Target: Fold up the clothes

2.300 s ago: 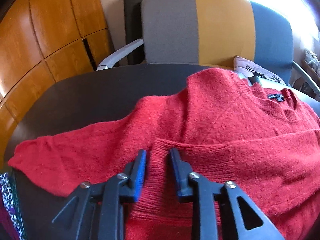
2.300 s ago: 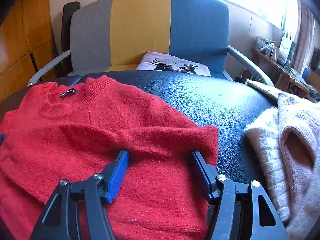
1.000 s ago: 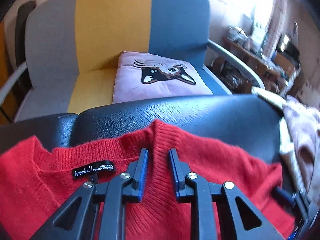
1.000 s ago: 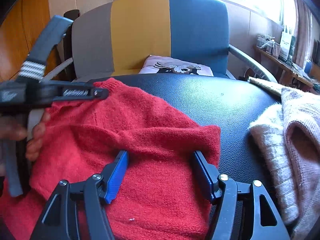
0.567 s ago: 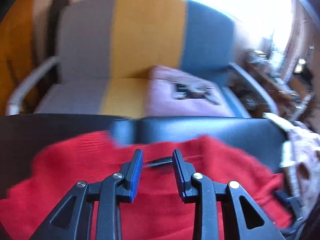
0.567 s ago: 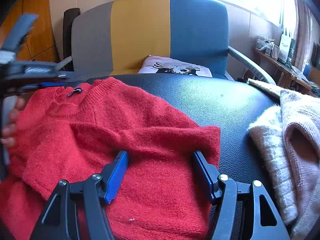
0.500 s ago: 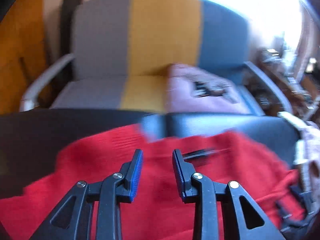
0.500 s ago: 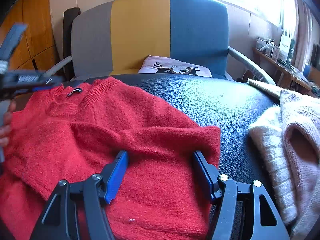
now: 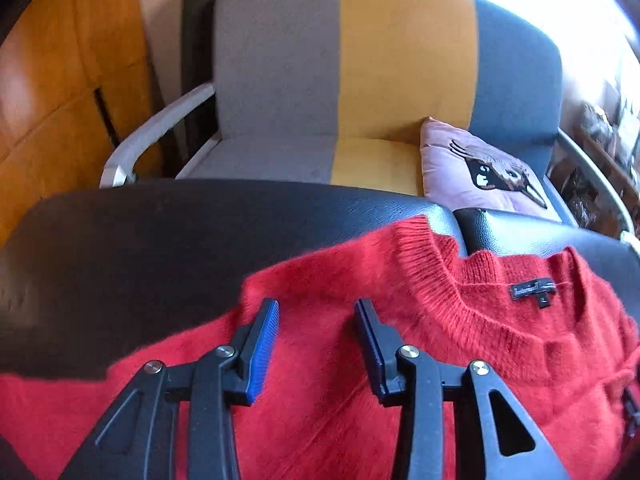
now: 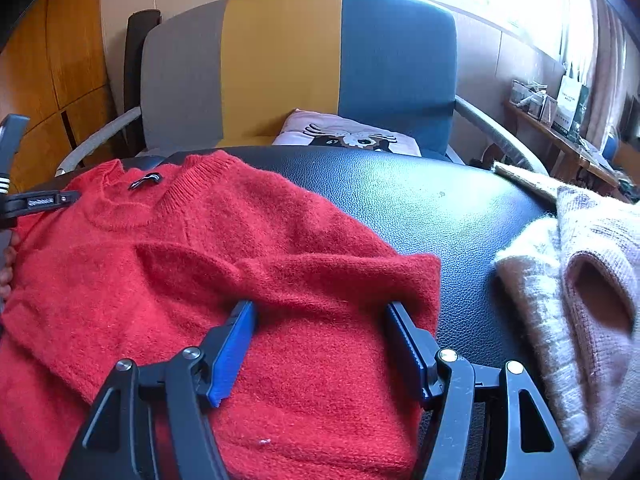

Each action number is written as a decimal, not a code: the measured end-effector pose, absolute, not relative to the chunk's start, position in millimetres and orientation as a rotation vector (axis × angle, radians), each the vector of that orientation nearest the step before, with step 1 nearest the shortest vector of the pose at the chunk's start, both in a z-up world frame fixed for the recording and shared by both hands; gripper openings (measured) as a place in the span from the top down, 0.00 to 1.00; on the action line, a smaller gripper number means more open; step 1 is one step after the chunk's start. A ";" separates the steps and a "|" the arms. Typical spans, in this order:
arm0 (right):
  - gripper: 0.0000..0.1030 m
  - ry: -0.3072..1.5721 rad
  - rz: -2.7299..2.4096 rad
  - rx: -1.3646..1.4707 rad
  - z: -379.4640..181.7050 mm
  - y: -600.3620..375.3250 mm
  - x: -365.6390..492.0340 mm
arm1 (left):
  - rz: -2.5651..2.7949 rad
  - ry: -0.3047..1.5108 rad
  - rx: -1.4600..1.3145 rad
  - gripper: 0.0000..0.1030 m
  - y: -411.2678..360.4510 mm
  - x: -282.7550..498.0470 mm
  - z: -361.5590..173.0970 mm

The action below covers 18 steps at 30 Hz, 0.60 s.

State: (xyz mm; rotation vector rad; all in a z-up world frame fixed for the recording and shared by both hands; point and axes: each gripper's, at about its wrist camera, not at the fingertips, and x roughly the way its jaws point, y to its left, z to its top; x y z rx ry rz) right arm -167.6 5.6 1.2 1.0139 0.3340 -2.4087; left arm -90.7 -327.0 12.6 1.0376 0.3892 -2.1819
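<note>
A fuzzy red sweater lies on the black leather table, collar and black label at the far edge. My left gripper is open and empty, over the sweater's left shoulder beside the collar. In the right wrist view the sweater shows partly folded, a sleeve laid across the body. My right gripper is wide open over its right part, holding nothing. The left gripper's body shows at that view's left edge.
A grey, yellow and blue armchair with a pink cat cushion stands behind the table. A cream and pink knit lies at the table's right. Wooden panels are at the left.
My left gripper let go of the sweater's lower part after carrying it up to the collar, opened, and swung left to the left shoulder. My right gripper has stayed still and open.
</note>
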 end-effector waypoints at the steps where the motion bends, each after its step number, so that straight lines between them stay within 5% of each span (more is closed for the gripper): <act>1: 0.35 0.336 -2.409 1.014 1.3 5.5 -167.6 | -2.160 0.403 1.013 0.60 -328.5 -77.3 17.6; 13: 0.35 0.356 -2.410 1.018 2.0 4.2 -168.0 | -1.642 0.678 0.881 0.53 -419.6 141.5 43.6; 18: 0.34 0.360 -2.412 1.019 2.0 4.1 -166.9 | -1.443 0.629 0.922 0.49 -461.6 195.0 30.0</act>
